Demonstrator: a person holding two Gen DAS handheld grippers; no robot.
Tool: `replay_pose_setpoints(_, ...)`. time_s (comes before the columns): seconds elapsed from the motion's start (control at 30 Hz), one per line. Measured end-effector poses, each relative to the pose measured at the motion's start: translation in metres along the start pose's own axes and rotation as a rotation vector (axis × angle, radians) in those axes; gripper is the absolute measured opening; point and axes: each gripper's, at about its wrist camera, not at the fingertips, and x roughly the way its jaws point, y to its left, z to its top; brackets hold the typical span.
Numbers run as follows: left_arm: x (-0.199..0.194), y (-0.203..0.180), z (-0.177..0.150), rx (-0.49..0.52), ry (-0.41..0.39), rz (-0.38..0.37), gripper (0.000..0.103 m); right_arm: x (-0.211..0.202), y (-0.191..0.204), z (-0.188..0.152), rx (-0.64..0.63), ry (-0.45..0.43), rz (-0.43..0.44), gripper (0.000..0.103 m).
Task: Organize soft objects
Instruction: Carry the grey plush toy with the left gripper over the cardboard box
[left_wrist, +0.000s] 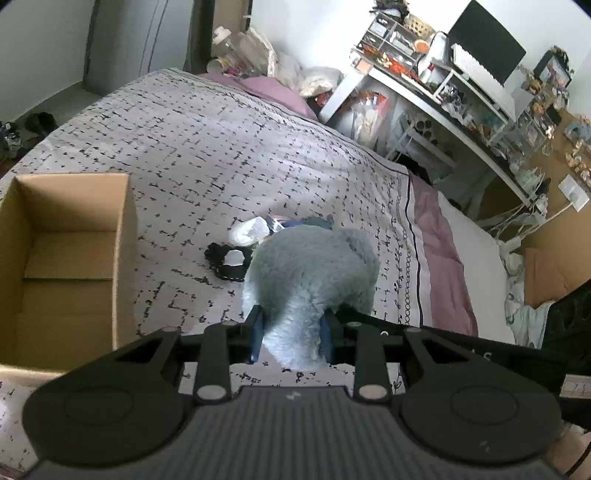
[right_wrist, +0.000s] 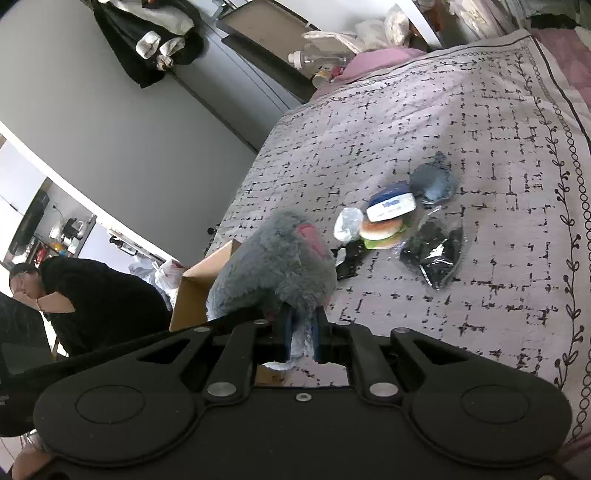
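Observation:
A fluffy grey-blue plush toy (left_wrist: 310, 273) hangs above the patterned bedspread, and my left gripper (left_wrist: 291, 334) is shut on its lower part. In the right wrist view the same grey plush toy (right_wrist: 277, 266) shows a pink patch, with my right gripper (right_wrist: 301, 338) shut on a tuft of its fur. An open cardboard box (left_wrist: 70, 258) stands on the bed at the left; its corner (right_wrist: 199, 291) shows behind the plush. Small soft things lie on the bedspread: a burger-shaped toy (right_wrist: 384, 232), a blue-and-white pack (right_wrist: 391, 206), a dark grey pouch (right_wrist: 434, 181), a black bagged item (right_wrist: 436, 254) and a white bundle (left_wrist: 247, 230).
The bedspread (left_wrist: 221, 147) covers a wide bed with pink pillows (left_wrist: 273, 92) at its head. A cluttered white desk with a monitor (left_wrist: 484, 44) runs along the right. A person in black (right_wrist: 96, 299) bends over beside the bed at the left, near a grey wall.

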Motion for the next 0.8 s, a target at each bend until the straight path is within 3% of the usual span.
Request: replay_pose_setpoints(0.8, -0.057, 0.069, 0.007, -0.079, -0.104, 0.042, 0.030, 0.034, 0.085, -0.013, -0.070, 0.017, 0.030, 0.009)
